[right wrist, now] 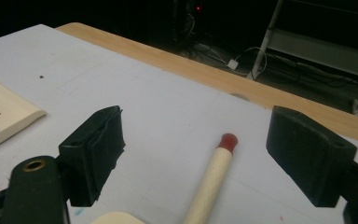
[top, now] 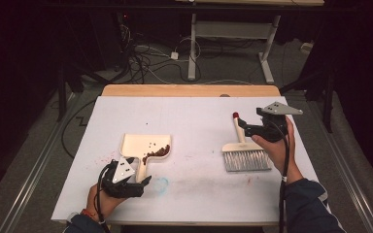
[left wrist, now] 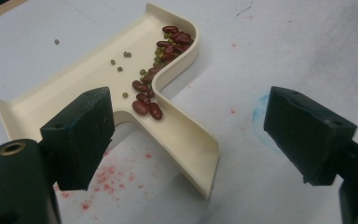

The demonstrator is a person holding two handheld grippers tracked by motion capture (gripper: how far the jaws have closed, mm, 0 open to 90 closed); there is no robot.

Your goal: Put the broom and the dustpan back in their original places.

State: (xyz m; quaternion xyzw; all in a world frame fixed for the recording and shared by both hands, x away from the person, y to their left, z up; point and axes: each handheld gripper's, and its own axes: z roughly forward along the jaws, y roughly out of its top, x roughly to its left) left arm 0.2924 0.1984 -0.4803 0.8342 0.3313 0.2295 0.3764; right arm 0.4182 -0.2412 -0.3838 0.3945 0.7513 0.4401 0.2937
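A cream dustpan (top: 143, 143) lies left of centre on the white table. Dark red beans (top: 158, 152) and a few small green ones are heaped along its right wall. In the left gripper view the beans (left wrist: 168, 44) trail down into the dustpan's handle (left wrist: 186, 140), which lies between the wide-apart jaws of my open left gripper (left wrist: 186, 121). In the high view that left gripper (top: 141, 180) sits at the handle's near end. A brush (top: 245, 153) with grey bristles and a red-tipped handle (right wrist: 214, 172) lies at the right. My open right gripper (top: 246, 128) hovers over the handle, not touching it.
Red specks (left wrist: 107, 175) and a faint blue ring (top: 161, 183) stain the white table cover (top: 194, 111). A wooden table edge (top: 189, 90) runs along the far side. Beyond it are floor cables (top: 145, 58) and a white desk frame (top: 233, 34).
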